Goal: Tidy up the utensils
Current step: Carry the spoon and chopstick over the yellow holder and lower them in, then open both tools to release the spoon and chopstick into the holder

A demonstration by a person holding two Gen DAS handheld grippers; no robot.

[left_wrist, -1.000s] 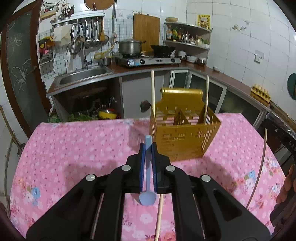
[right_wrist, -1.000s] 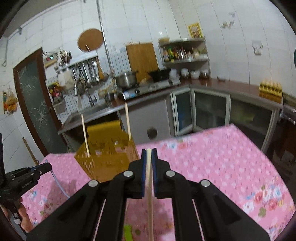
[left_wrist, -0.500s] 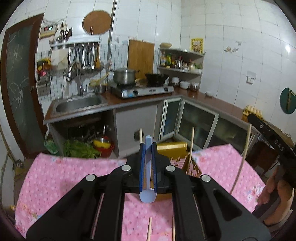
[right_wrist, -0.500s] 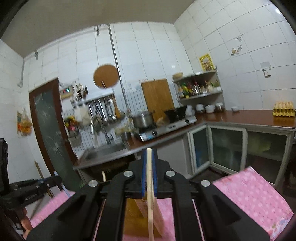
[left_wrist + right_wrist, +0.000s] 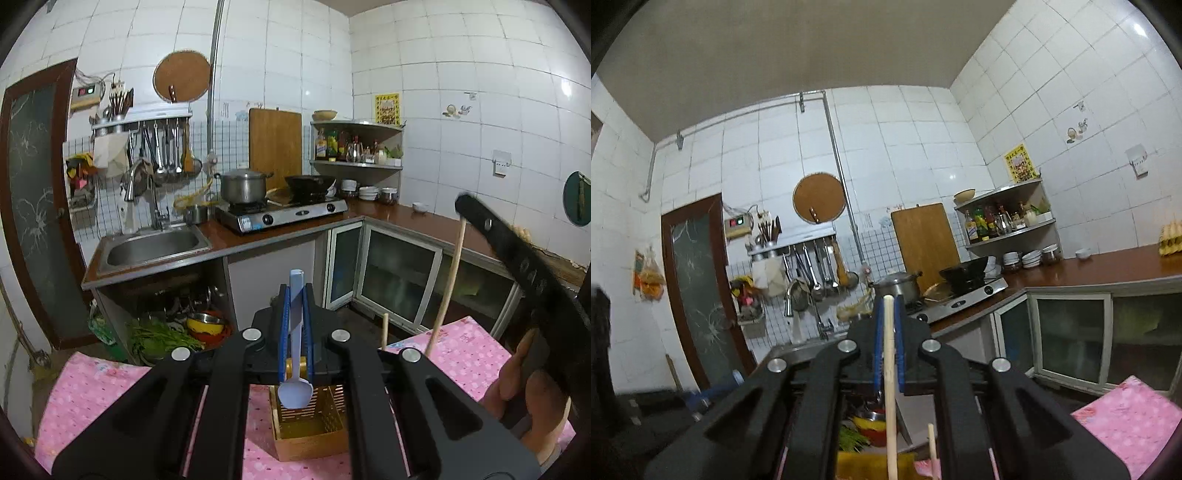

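Over the yellow utensil caddy on the pink flowered tablecloth, I hold one tool in each hand. My left gripper is clamped on a pale blue plastic spoon, handle up between the blue pads, bowl hanging directly above the caddy's open compartment. I judge the spoon is held upright so it can drop bowl-first into the slot without catching the perforated wall.

My right gripper is pinched on a wooden chopstick, also near vertical, its lower end reaching down toward the caddy's yellow rim at the bottom of the right wrist view; whether the tip is already inside I cannot tell. A second chopstick stands in the caddy, just right of the spoon, with the held stick rising beside it.

Behind the caddy, across the floor, sit the steel sink and gas stove. Both utensils appear to need only lowering and releasing; a tilted spoon could snag the divider.
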